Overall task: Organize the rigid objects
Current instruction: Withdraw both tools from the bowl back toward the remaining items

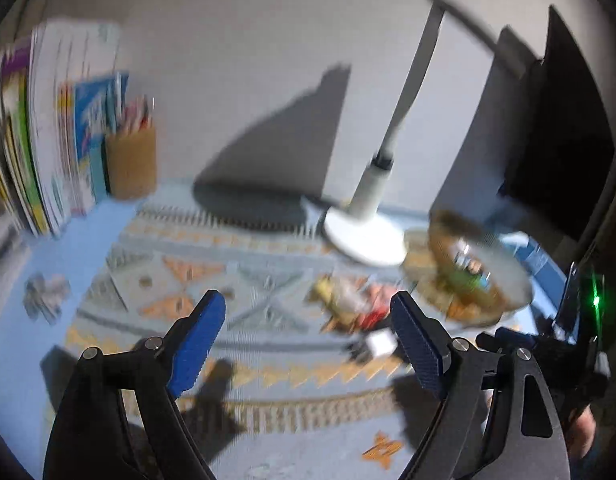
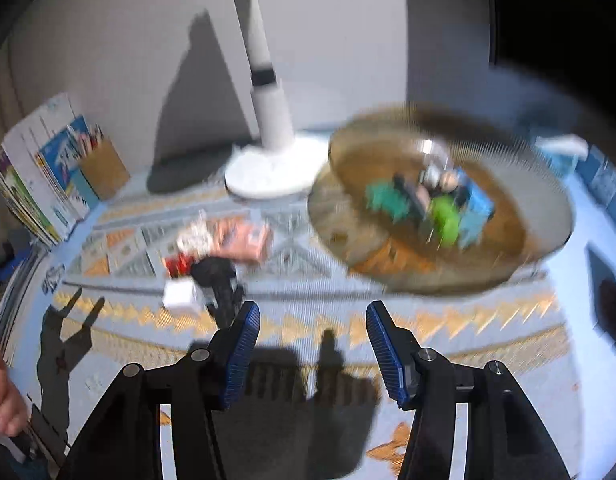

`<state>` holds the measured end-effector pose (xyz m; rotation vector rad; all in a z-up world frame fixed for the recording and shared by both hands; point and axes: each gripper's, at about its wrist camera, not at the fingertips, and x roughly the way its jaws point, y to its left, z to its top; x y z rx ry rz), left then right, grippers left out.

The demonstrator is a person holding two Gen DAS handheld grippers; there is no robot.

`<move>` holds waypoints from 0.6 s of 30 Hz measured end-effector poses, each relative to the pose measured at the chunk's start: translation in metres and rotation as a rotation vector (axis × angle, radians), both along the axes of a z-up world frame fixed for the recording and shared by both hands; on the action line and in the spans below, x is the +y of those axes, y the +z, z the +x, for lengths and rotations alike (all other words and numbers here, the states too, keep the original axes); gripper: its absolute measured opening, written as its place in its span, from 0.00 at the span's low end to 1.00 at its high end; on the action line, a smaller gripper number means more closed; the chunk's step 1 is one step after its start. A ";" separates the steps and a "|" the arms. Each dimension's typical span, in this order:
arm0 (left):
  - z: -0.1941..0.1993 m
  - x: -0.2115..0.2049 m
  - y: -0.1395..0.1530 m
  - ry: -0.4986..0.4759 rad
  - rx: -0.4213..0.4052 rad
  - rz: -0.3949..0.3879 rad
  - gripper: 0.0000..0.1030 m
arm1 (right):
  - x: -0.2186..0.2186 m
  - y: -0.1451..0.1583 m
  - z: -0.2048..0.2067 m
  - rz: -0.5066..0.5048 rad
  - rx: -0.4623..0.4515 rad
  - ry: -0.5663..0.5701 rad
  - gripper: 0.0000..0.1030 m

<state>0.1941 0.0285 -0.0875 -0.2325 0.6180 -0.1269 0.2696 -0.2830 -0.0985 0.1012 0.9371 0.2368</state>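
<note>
A round brown basket tray (image 2: 360,160) stands on the patterned mat at the right and holds several small toys, teal, green and blue. A loose pile lies to its left: a pink piece (image 2: 244,240), a red piece (image 2: 178,264), a black piece (image 2: 220,276) and a white cube (image 2: 180,294). My right gripper (image 2: 312,308) hangs open above the mat in front of the tray, nothing between its blue pads. My left gripper (image 1: 308,300) is open wide, short of the pile (image 1: 356,300) and the white cube (image 1: 382,342). The tray (image 1: 516,280) is to its right. Both views are blurred.
A white lamp base (image 2: 268,172) stands behind the pile, beside the tray. At the back left are a brown pencil cup (image 1: 130,164) and upright books (image 1: 36,140). A dark box (image 1: 560,120) rises at the far right. A hand (image 2: 0,396) shows at the lower left.
</note>
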 end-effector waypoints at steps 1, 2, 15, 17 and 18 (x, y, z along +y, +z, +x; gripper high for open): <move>0.004 0.000 -0.012 -0.007 0.029 -0.007 0.81 | -0.001 -0.009 0.001 0.006 0.023 -0.005 0.52; 0.008 -0.002 -0.024 -0.022 0.057 -0.013 0.81 | -0.004 -0.014 0.002 0.005 0.038 -0.014 0.52; 0.016 -0.026 -0.063 -0.036 0.117 0.093 0.81 | -0.002 -0.052 0.006 -0.115 0.053 -0.016 0.67; 0.017 -0.027 -0.063 -0.038 0.118 0.100 0.81 | 0.005 -0.054 0.004 -0.154 0.047 0.000 0.78; 0.018 -0.027 -0.063 -0.039 0.118 0.101 0.81 | 0.007 -0.055 0.005 -0.170 0.047 0.000 0.83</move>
